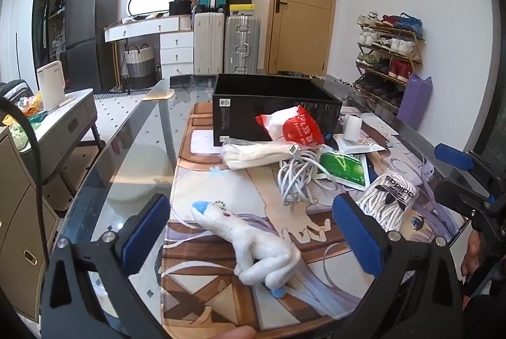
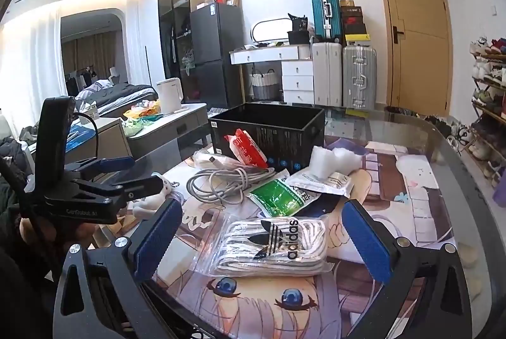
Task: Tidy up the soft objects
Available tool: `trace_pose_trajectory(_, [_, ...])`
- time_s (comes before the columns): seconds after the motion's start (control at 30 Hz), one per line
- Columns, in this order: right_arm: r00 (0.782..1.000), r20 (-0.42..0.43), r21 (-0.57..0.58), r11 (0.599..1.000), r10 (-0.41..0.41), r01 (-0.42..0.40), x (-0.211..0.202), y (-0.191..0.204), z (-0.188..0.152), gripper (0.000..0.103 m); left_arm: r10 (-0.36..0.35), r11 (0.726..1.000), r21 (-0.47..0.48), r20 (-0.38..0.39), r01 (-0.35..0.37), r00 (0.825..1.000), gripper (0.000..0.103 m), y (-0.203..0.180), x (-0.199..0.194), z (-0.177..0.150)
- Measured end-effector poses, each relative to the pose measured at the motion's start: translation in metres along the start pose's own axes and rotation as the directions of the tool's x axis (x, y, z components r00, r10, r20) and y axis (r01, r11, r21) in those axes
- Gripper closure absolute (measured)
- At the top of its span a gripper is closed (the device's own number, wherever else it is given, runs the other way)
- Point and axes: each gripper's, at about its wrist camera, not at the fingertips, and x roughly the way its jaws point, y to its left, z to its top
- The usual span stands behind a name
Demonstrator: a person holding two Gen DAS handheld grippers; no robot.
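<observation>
Left hand-held gripper is spread wide w/ the white plush toy lying btwn its pads on the surface, untouched; looks light & squashy, best pinched mid-body. Right hand-held gripper, also spread, brackets the bagged laces: slick plastic, so probably grab the bulk, not the edge.

The box is black, and the mat under the clutter carries a cartoon print in brown, cream and lilac with blue eyes. The plush toy is white with pale blue tips, the cable grey-white. One packet is red and white, another green, and the bagged laces are white with a black logo.
</observation>
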Motion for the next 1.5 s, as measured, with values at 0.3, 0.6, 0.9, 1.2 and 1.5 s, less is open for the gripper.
trace_pose_trajectory(0.3, [1.000, 0.031, -0.013, 1.000, 0.002, -0.002, -0.0051, 0.0037, -0.0001, 0.000, -0.003, 1.000, 0.002, 0.058, 0.003, 0.998, 0.000, -0.0014, -0.0048, -0.0006])
trace_pose_trajectory(0.6, [0.999, 0.034, -0.012, 1.000, 0.007, -0.006, -0.0051, 0.0042, 0.0003, 0.000, -0.002, 1.000, 0.008, 0.078, 0.002, 0.997, 0.000, -0.0029, -0.0059, -0.0008])
trace_pose_trajectory(0.9, [0.999, 0.033, -0.013, 1.000, 0.008, -0.007, -0.0047, 0.0046, 0.0006, 0.000, -0.003, 1.000, 0.008, 0.080, 0.002, 0.997, 0.000, -0.0033, -0.0064, -0.0006])
trace_pose_trajectory(1.2, [0.999, 0.032, -0.014, 1.000, 0.009, -0.009, -0.0053, 0.0063, 0.0017, 0.000, -0.003, 1.000, 0.008, 0.081, 0.002, 0.997, 0.000, -0.0027, -0.0067, -0.0007])
trace_pose_trajectory(1.5, [1.000, 0.030, -0.013, 1.000, 0.009, -0.009, -0.0051, 0.0065, 0.0016, 0.000, -0.005, 1.000, 0.007, 0.074, 0.005, 0.997, 0.000, -0.0012, -0.0055, -0.0010])
